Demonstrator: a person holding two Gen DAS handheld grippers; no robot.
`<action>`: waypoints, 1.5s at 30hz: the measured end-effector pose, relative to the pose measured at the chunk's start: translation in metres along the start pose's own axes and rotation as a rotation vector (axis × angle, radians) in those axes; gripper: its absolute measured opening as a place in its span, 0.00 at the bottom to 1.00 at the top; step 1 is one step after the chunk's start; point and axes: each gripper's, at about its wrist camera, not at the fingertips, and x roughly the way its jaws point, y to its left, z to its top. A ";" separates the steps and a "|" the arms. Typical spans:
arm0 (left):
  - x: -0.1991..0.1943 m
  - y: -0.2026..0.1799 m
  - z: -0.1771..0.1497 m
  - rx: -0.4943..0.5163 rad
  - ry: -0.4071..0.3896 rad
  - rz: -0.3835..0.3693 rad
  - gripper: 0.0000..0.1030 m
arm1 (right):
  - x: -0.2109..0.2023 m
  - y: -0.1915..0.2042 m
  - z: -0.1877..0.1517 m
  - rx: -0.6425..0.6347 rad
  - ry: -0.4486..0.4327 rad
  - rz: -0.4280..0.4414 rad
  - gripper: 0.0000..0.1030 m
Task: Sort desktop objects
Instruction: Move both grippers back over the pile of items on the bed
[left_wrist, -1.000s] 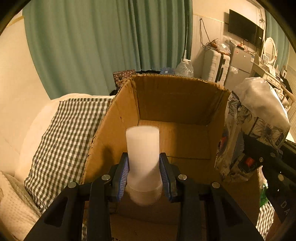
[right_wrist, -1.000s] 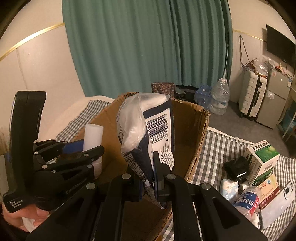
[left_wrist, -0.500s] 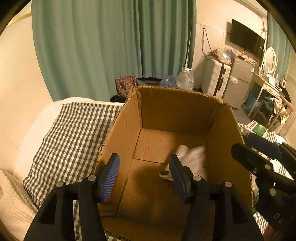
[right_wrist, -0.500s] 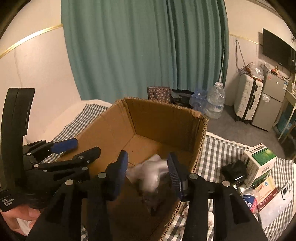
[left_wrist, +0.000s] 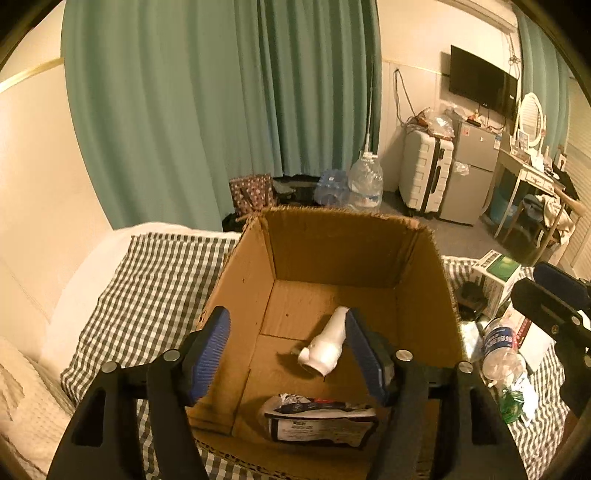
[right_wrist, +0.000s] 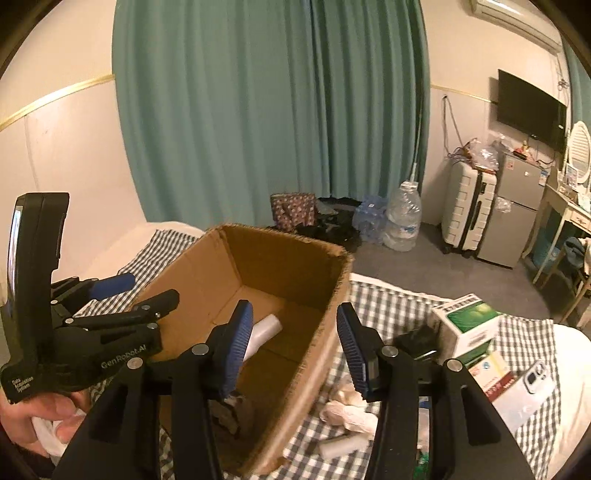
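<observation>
An open cardboard box (left_wrist: 332, 251) stands on the checked cloth. A white bottle (left_wrist: 325, 347) lies tilted on the box floor, and a dark-and-white packet (left_wrist: 317, 421) lies flat near the front wall. My left gripper (left_wrist: 286, 343) hangs above the box, its jaws opening and nothing held between its blue pads. In the right wrist view, my right gripper (right_wrist: 295, 343) hovers over the right wall of the box (right_wrist: 314, 354), jaws opening and empty. The bottle (right_wrist: 264, 332) shows below it, and the left gripper (right_wrist: 136, 293) is at the left.
Right of the box, on the checked cloth (right_wrist: 388, 302), lie a green-and-white carton (right_wrist: 469, 321), a black object (right_wrist: 417, 339), a phone (right_wrist: 532, 380), crumpled wrappers (right_wrist: 347, 410) and a white tube (right_wrist: 340, 446). A plastic water bottle (left_wrist: 502, 350) lies there too.
Both grippers opened and rose. The white bottle left the left gripper and the packet left the right one; both now lie in the box.
</observation>
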 end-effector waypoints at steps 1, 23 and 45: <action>-0.003 -0.002 0.001 0.002 -0.006 0.000 0.70 | -0.006 -0.003 -0.001 -0.001 -0.006 -0.006 0.47; -0.072 -0.098 0.014 0.095 -0.146 -0.059 0.89 | -0.113 -0.086 -0.022 0.043 -0.104 -0.123 0.72; -0.088 -0.187 -0.008 0.156 -0.151 -0.195 0.90 | -0.154 -0.161 -0.053 0.123 -0.103 -0.205 0.79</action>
